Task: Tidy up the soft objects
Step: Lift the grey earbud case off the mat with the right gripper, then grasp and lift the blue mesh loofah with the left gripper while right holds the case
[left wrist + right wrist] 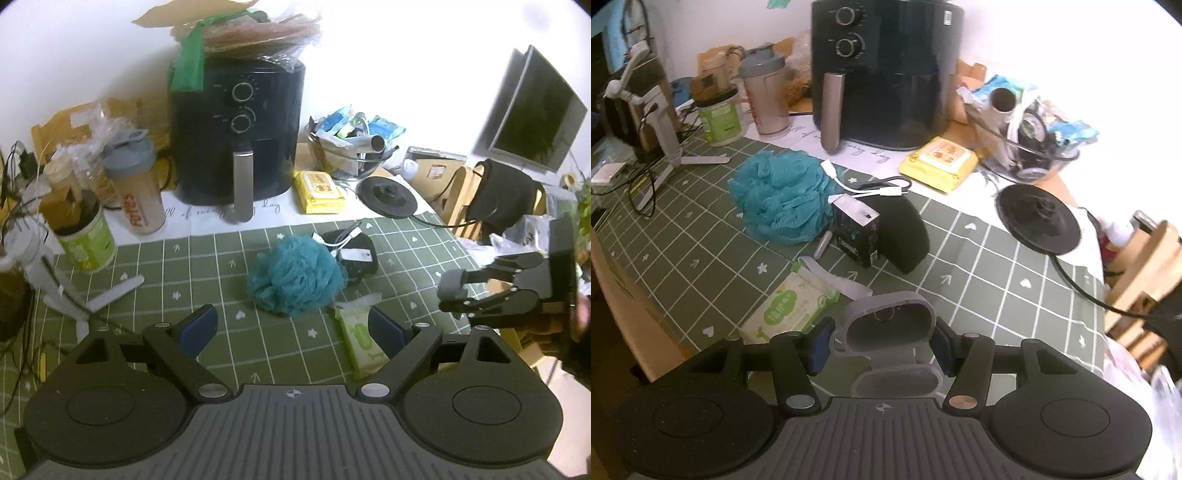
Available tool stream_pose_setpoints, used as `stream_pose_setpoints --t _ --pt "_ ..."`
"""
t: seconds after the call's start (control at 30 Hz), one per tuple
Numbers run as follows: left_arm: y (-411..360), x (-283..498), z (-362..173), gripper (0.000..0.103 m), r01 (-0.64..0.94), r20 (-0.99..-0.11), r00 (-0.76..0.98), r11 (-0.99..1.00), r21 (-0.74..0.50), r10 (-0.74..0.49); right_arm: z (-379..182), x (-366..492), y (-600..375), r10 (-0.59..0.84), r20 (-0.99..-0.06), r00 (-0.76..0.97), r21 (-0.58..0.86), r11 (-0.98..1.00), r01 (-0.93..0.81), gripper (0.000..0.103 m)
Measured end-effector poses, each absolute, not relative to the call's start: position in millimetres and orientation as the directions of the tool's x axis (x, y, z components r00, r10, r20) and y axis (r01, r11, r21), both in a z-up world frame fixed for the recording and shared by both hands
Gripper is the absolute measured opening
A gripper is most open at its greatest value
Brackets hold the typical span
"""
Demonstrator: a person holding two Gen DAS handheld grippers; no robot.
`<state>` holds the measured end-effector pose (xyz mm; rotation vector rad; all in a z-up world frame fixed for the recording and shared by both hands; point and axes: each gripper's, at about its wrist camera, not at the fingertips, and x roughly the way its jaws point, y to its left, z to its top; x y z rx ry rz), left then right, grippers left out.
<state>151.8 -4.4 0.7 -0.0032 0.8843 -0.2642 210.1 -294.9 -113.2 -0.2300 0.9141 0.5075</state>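
Left wrist view: left gripper (291, 326) spread wide, empty, above the green checked tablecloth (155, 273). Fluffy teal mesh bath pouf (293, 277) sits mid-table, touching a black foam pad (360, 254); light, squashy, grab the bulk.

Right wrist view: right gripper (882, 345) pinching a grey soft silicone case (890, 326), lid hanging open. Probably light, bendy, slightly slippery; hold across its body.

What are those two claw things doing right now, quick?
Left gripper: open, holding nothing.
Right gripper: shut on a grey soft case, lid hanging open.
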Motion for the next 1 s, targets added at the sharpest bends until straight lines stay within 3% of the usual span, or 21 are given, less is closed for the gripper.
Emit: stream_pose_setpoints --t 0.47,1.0 --pt "-15 207 -22 0.090 0.336 -0.791 0.559 0.940 -0.055 -0.247 -92 204 -296 0.204 -0.857 0.473 0.019 0.930 -0.366 0.059" --pt "-44 273 -84 0.089 0.444 -0.850 0.456 0.895 -0.040 -0.265 -81 184 -314 0.235 -0.827 0.510 0.114 0.959 -0.258 0.059"
